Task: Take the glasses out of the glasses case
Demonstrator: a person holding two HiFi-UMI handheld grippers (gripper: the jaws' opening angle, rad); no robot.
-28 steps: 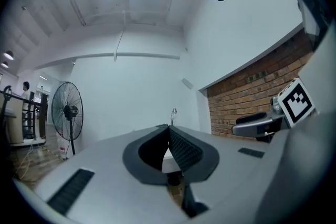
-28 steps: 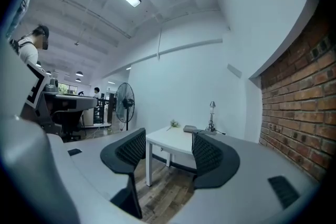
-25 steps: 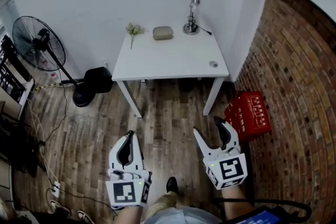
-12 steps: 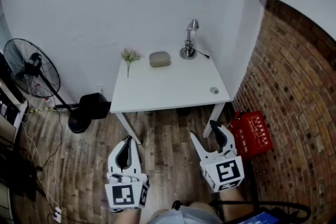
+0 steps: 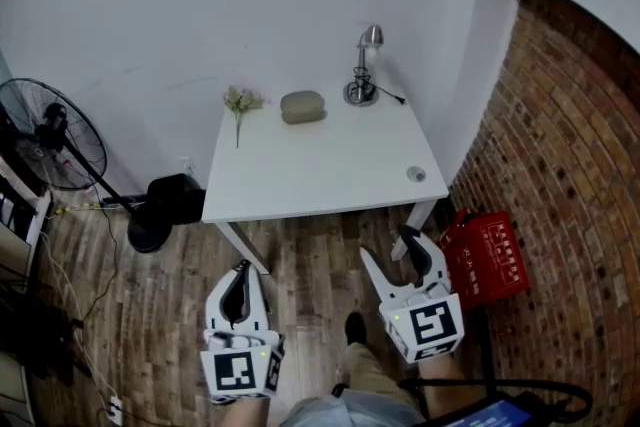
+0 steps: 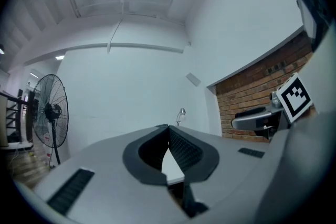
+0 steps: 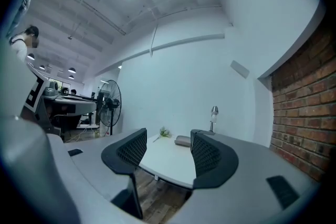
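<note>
The grey-green glasses case (image 5: 302,106) lies closed at the back of the white table (image 5: 330,177); in the right gripper view the case (image 7: 183,140) shows small between the jaws, far ahead. Both grippers hang low over the wooden floor in front of the table, well short of the case. My left gripper (image 5: 240,271) is shut with nothing in it, its tips meeting (image 6: 168,127). My right gripper (image 5: 390,248) is open and empty, its jaws (image 7: 168,140) spread wide. The glasses themselves are not visible.
On the table stand a small desk lamp (image 5: 362,65), a flower sprig (image 5: 240,102) and a small round object (image 5: 416,174). A standing fan (image 5: 55,135) and a black bin (image 5: 175,199) are on the left, a red crate (image 5: 487,255) by the brick wall (image 5: 570,165) on the right.
The table has come closer and sits lower in the head view as the person steps forward. Both grippers keep their pose, left shut and right open.
</note>
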